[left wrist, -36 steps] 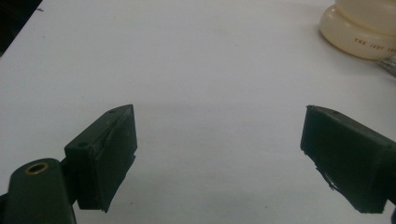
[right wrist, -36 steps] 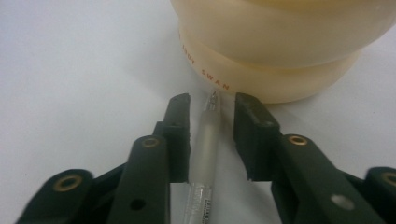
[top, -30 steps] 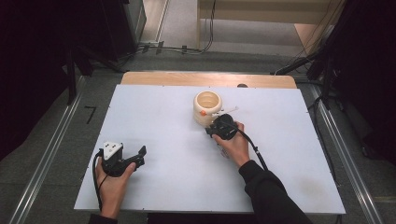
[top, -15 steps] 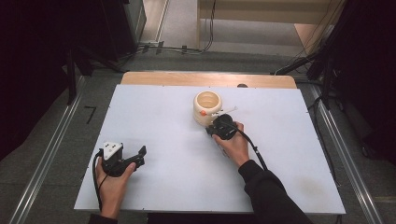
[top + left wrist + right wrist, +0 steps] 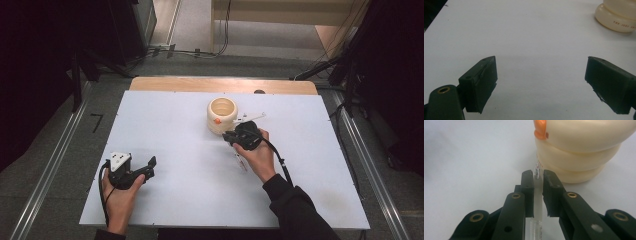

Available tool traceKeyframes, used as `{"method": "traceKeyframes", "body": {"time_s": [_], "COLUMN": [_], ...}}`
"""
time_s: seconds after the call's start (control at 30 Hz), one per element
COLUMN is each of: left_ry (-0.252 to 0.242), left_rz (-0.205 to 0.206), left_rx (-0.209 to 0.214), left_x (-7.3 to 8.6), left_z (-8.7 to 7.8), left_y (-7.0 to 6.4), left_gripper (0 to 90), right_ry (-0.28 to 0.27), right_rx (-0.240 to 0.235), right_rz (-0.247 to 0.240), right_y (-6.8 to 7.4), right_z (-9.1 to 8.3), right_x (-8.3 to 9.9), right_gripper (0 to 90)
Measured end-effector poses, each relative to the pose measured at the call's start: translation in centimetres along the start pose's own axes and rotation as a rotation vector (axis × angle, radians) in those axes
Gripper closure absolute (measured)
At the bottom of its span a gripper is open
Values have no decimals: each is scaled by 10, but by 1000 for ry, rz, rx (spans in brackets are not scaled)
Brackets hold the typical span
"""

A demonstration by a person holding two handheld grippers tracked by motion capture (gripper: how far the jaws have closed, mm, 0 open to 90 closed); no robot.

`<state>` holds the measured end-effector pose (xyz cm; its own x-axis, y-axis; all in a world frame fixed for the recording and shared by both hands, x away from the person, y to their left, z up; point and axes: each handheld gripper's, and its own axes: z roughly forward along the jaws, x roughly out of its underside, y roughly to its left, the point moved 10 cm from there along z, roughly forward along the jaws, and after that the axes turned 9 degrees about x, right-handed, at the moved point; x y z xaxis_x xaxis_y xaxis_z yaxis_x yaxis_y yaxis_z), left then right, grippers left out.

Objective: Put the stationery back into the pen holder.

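A cream ringed cup (image 5: 221, 115) with an orange knob (image 5: 217, 120) stands upright at the table's middle back. Just to its right, my right gripper (image 5: 233, 137) points at the cup's base. In the right gripper view it (image 5: 538, 177) is shut on a thin clear tube (image 5: 537, 195) that runs along the jaws, with its tip almost touching the cup (image 5: 579, 152) below the orange knob (image 5: 541, 130). My left gripper (image 5: 149, 168) rests at the front left, open. Its jaws (image 5: 541, 72) stand wide apart over bare table, with the cup (image 5: 616, 15) far off.
A white pen-like stick (image 5: 251, 118) lies on the white table (image 5: 175, 130) just behind the right hand. A small clear piece (image 5: 241, 162) shows beside the right wrist. A wooden strip (image 5: 200, 84) runs along the far edge, with cables on the floor beyond.
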<state>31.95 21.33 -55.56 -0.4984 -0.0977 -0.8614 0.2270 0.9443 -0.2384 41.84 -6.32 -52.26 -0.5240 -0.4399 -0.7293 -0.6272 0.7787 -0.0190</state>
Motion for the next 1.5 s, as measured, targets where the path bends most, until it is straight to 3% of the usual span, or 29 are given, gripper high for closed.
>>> {"method": "traceKeyframes", "body": {"time_s": [0.37,0.77,1.5], "left_ry": [4,2,0], "left_rz": [6,7,3], "left_rx": [0,-1,-1], "left_x": [0,0,0], "left_z": [0,1,0], "left_y": [-1,-2,-1], "left_gripper": [116,116,116], "right_ry": [-96,-156,-258], "right_rx": [-17,-21,-6], "right_rz": [33,53,51], "right_y": [-7,-16,-21], "right_z": [-37,-62,-85], "right_x": [-6,-11,-55], "right_gripper": [775,776,778]}}
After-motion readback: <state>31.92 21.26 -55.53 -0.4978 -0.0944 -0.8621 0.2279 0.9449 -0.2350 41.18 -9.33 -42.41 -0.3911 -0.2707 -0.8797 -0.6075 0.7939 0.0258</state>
